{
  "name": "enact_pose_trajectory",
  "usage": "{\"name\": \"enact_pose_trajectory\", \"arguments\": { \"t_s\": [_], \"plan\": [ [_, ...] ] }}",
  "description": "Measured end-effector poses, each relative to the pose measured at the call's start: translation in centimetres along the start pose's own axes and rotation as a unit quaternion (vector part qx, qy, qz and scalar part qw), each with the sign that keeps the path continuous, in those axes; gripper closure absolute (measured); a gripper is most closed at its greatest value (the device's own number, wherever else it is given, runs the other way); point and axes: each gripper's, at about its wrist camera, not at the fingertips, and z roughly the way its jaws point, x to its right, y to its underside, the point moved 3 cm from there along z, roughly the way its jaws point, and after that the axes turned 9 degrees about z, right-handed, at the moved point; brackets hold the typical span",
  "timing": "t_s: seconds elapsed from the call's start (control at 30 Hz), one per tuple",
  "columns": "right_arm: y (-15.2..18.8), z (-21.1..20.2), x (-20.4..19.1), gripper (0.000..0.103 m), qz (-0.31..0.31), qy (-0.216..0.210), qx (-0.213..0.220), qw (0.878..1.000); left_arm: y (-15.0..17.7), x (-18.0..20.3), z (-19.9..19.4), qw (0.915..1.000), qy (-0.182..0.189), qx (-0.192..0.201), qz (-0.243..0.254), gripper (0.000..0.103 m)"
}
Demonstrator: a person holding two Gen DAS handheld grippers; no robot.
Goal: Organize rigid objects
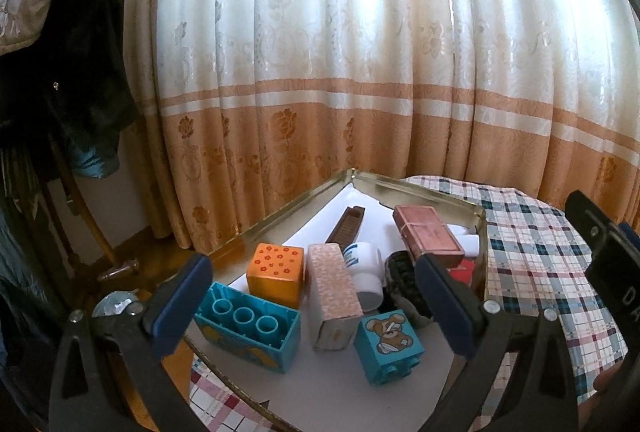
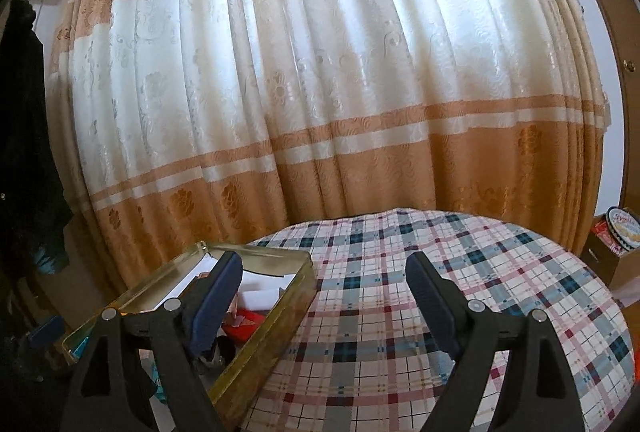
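Two claws, both spread with nothing between the pads, work beside one open tin [image 1: 420, 192] on a table with a plaid cloth [image 2: 400, 292]. The tin, gold-walled and lined with white paper, is the landmark for all positions below.

Left claw [image 1: 316, 308]: poised over the tin's near end, pads wide apart. Right claw [image 2: 324, 296]: its left pad stands over the tin's right wall, its right pad over bare cloth to the tin's right.

Contents of the tin, as the left wrist view shows them:
- Near left corner: a long teal brick [image 1: 250, 328], lying on its side with three hollow tubes showing.
- Just behind it: an orange cube [image 1: 276, 272] dotted with red flowers.
- Centre: a tall patterned box [image 1: 332, 292], lying lengthwise.
- Near right: a small teal brick [image 1: 388, 344] bearing a bear picture.
- Behind the box: a white cup [image 1: 366, 276], tipped over.
- Far end: a brown bar [image 1: 346, 224] and a reddish box [image 1: 428, 234], the latter leaning toward the right wall.

A curtain [image 1: 360, 52] hangs behind the tin.
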Motion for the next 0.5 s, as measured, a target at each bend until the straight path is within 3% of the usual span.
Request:
{"name": "enact_pose_trajectory", "arguments": {
  "t_s": [0.17, 0.37, 0.5],
  "plan": [
    [0.4, -0.3, -1.0, 0.017, -0.028, 0.005, -0.002, 1.000, 0.0, 0.0, -0.2, 1.0000, -0.002, -0.002, 0.000, 0.000],
    [0.4, -1.9, -2.0, 0.017, -0.057, 0.005, 0.035, 0.998, -0.1, 0.2, -0.8, 1.0000, -0.004, 0.006, 0.006, 0.000],
    [0.5, -1.9, -2.0, 0.017, -0.060, 0.009, 0.035, 0.998, -0.1, 0.3, -0.8, 1.0000, -0.002, 0.005, 0.008, 0.000]
  ]
}}
